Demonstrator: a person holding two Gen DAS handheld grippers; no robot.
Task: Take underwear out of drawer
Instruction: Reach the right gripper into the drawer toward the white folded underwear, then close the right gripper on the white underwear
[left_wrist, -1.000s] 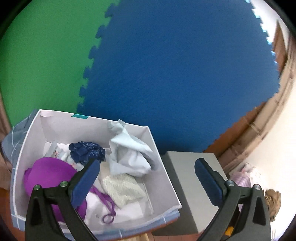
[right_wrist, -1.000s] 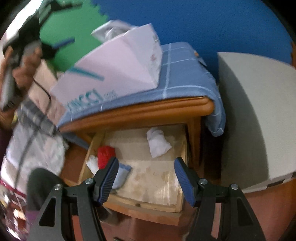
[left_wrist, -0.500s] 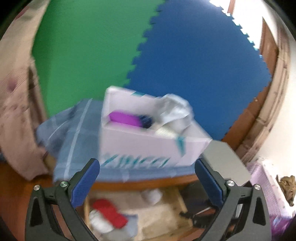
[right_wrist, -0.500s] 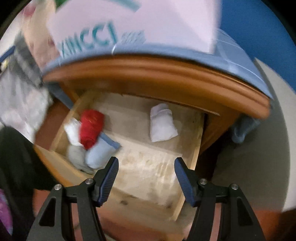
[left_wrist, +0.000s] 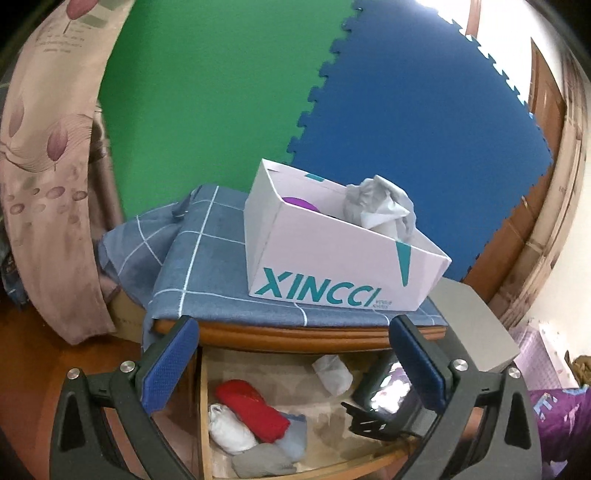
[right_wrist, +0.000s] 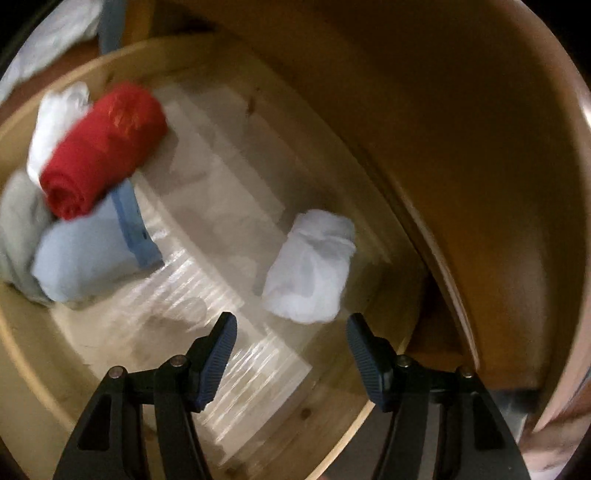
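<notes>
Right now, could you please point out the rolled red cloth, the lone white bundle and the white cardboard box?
rolled red cloth (right_wrist: 103, 147), right wrist view, mid-roll.
lone white bundle (right_wrist: 308, 266), right wrist view, centre.
white cardboard box (left_wrist: 332, 258), left wrist view, front wall.

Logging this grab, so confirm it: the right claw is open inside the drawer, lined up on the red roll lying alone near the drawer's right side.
One thing is wrong. The right claw is open inside the drawer, but the piece lying alone just ahead of it is the white bundle, as the right wrist view shows. The red roll sits in the pile at the left.
</notes>
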